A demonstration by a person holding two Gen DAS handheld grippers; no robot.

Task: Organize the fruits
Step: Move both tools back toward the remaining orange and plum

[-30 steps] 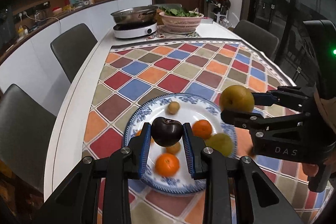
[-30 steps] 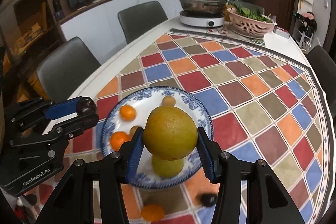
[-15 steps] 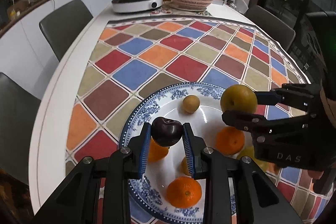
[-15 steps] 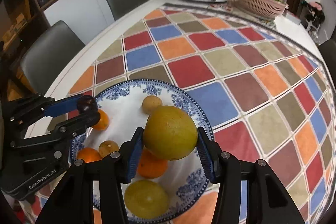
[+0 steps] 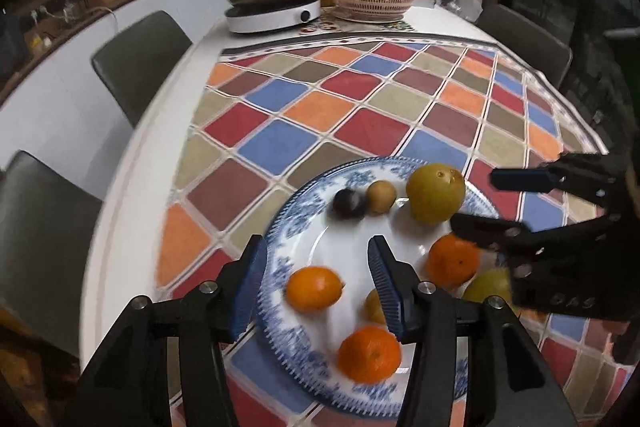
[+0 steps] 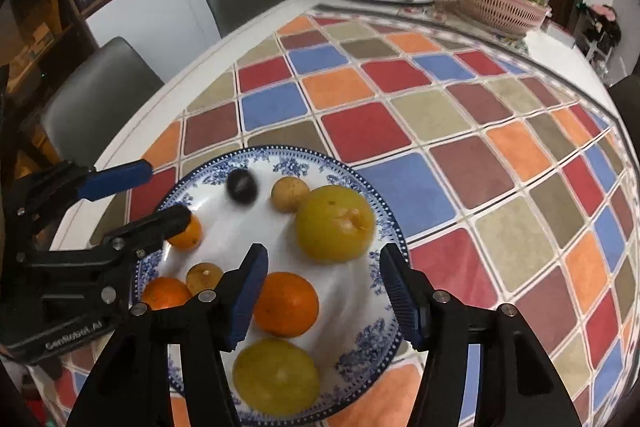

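Blue-patterned plate (image 6: 372,311) on the checked tablecloth (image 6: 432,115), holding dark plum (image 6: 241,186), big yellow pear (image 6: 335,223), oranges and small brown fruits; left gripper (image 5: 316,283) and right gripper (image 6: 324,291) both spread wide, gripping nothing

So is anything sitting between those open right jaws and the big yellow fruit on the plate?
Nothing visible. The big yellow fruit lies on the plate just ahead of the right gripper, with only bare plate between them.
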